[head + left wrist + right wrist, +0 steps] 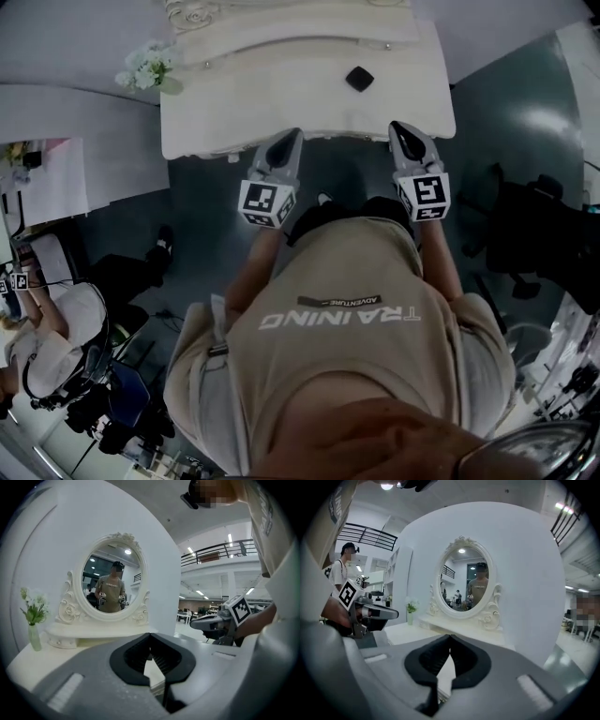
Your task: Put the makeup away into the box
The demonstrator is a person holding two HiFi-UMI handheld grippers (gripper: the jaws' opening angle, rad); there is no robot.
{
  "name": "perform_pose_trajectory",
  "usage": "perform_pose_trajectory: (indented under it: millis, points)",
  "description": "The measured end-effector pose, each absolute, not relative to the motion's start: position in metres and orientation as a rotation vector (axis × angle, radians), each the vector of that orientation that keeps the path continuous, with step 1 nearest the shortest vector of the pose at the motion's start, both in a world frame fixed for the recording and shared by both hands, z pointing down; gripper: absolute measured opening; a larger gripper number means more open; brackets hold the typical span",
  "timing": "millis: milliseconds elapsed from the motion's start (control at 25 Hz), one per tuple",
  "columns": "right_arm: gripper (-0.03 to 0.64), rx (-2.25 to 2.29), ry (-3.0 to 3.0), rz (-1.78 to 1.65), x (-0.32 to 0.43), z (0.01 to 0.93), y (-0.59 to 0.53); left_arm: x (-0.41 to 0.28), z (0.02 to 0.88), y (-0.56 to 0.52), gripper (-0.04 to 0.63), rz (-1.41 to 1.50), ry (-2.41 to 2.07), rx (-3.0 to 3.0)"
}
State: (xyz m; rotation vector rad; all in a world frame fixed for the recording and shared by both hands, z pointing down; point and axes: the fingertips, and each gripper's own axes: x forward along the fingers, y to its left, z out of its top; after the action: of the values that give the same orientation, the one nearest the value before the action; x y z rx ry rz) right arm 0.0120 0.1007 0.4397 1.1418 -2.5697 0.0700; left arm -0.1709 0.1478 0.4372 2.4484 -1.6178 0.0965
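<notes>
- The left tongs are pressed together at the tips with nothing between them; the ribbed dark pads meet in a point, and only pale worktop shows through the gap beneath
- The right tongs are likewise closed tip to tip and empty
- In the head view both are held out level in front of the person's chest, side by side and well apart; their tips come about up to the near edge of the white worktop, while their marker cubes hang over the dark floor
- The black makeup case lies flat on the worktop, right of its middle; it sits nearer the right tongs than the left, touching neither
- An oval mirror in an ornate white frame stands at the back of the worktop against a curved white wall; it reflects the person holding both tongs
- A slim vase of white flowers stands upright at the worktop's left end, apart from the mirror
- Each gripper view catches the other tongs off to the side, with the checkered cube on top
- A seated person is at the far left of the head view, away from the worktop
</notes>
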Motion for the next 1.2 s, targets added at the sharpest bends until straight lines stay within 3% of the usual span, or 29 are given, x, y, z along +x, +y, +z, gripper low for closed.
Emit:
perform_pose_trajectory:
  millis: [760,1200]
  points:
    - [0.003,1.123,-2.525,0.173,0.010,0.496,0.010,-0.176,0.491,0.069,0.008,0.182,-1.606,2.382]
    - [0.003,1.210,-2.522,0.228,0.063,0.520,-0.139,-0.144,0.462,-0.092,0.008,0.231,-1.646,2.441]
